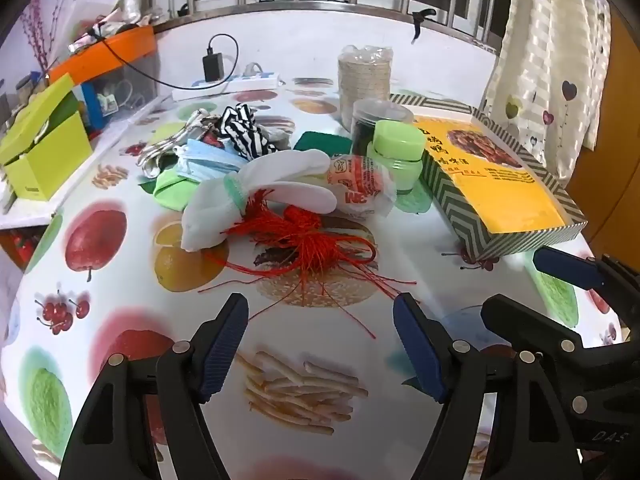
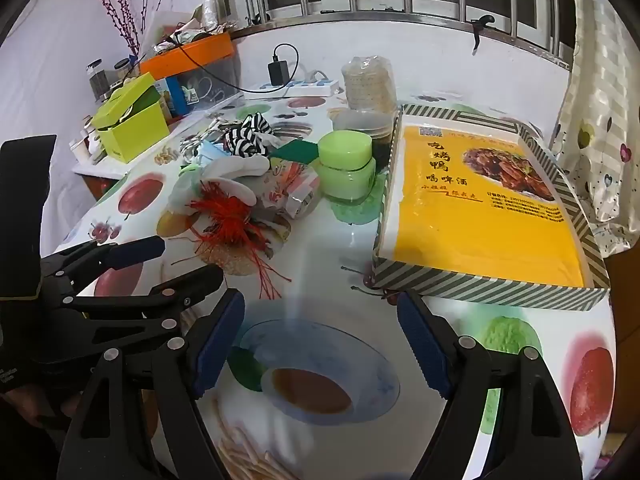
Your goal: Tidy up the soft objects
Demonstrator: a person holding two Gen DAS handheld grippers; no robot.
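Straight ahead of the left gripper (image 1: 320, 344), jaws wide and empty, lies the red tassel cord (image 1: 304, 240) on the tabletop (image 1: 120, 344), loose strands trailing toward it; the white cloth (image 1: 256, 192) sits just behind. Right gripper (image 2: 320, 344) (also wide, empty) has the heap up-left, farther off. Left looks nearer; the yellow-lined box (image 2: 480, 216) lies right.

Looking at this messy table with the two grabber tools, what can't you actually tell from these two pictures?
- What lies under the soft pile: the white sock and red string bundle cover it in both views.
- Contents of the dark jar: the green-lidded jar blocks it.
- Small print on the yellow box: too small.
- The table's near edge: hidden behind the open left gripper and open right gripper.
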